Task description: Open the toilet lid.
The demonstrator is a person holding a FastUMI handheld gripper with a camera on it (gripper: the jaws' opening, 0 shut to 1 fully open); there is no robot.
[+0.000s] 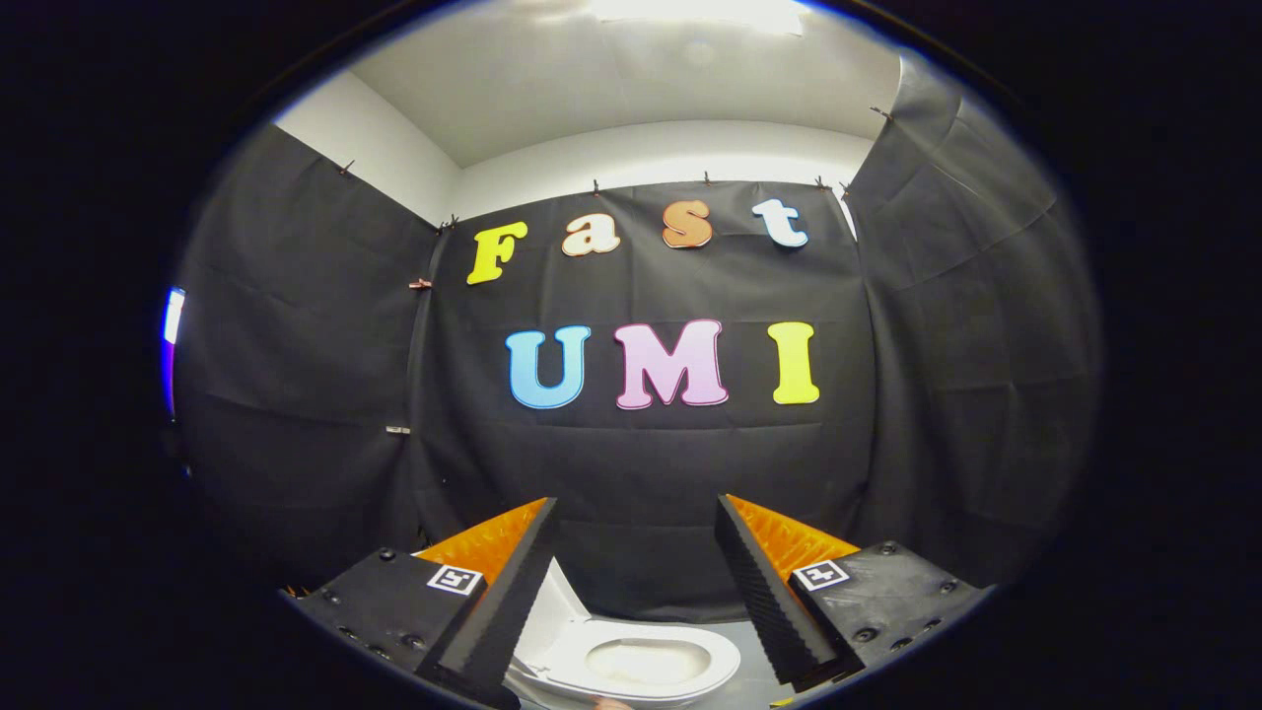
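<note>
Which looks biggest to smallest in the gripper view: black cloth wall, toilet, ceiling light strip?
1. Black cloth wall, by far the largest.
2. Toilet, low between the open fingers of the gripper, partly hidden by them.
3. Ceiling light strip, cut off, so its rank against the toilet is unsure.

The hand-held gripper (636, 532) is pointing toward the black cloth wall (651, 463), its two fingers (513, 592) standing well apart with nothing between their pads. Below and between the fingers, a white toilet (631, 666) is showing its seat ring and open bowl. A white panel, seemingly the raised toilet lid (550, 611), is rising just beside the left finger, partly hidden by it. Above the cloth, a white wall (670, 148) and ceiling are showing.
</note>
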